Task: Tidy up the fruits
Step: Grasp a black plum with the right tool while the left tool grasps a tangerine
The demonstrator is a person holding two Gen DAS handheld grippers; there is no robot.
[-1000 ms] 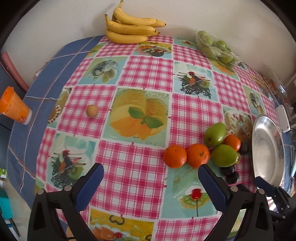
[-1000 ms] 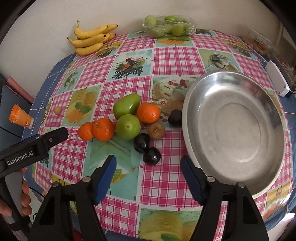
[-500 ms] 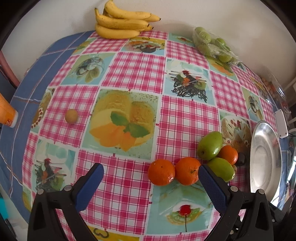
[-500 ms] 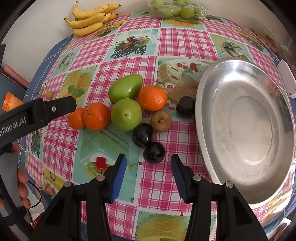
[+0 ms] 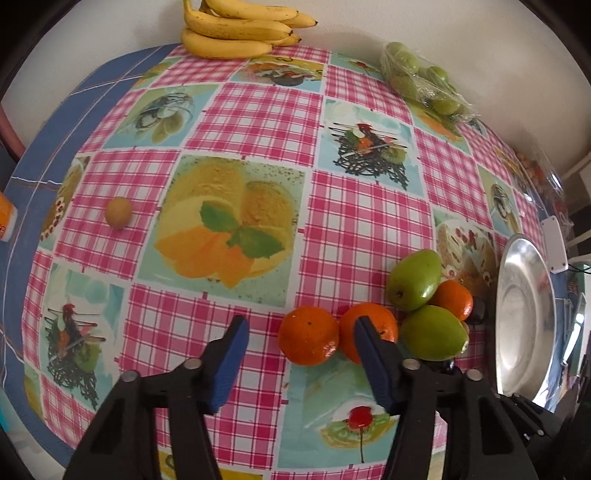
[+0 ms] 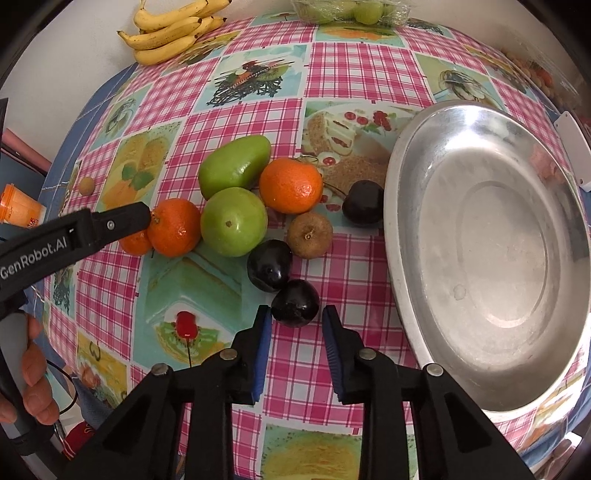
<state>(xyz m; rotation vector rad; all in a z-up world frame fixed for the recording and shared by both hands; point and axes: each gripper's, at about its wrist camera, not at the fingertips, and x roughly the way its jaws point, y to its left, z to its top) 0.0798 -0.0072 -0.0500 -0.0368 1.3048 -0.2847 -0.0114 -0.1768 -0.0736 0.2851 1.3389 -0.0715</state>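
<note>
1. The right gripper [image 6: 295, 321] points down at the table; its jaws have just been closing and stand narrow on either side of a dark plum [image 6: 295, 302], with no firm press visible.
2. The metal plate [image 6: 406, 177] lies empty, just right of that plum.
3. Left of the plate a second dark plum [image 6: 269, 264] touches the first; a brown fruit [image 6: 310, 234] and a third plum [image 6: 362, 202] lie nearer the plate's rim.
4. Further left of the plate crowd 2 green fruits [image 6: 233, 221] and 3 oranges [image 6: 291, 185].
5. The left gripper [image 5: 299, 328] has just been closing, its jaws half open around the leftmost orange [image 5: 308, 335], pads not touching; its right finger [image 5: 373, 354] covers part of the next orange [image 5: 369, 325].
6. Bananas [image 5: 236, 33] and bagged green fruit [image 5: 424, 81] lie far behind the plate; a small brown fruit [image 5: 118, 212] sits alone, well left.
</note>
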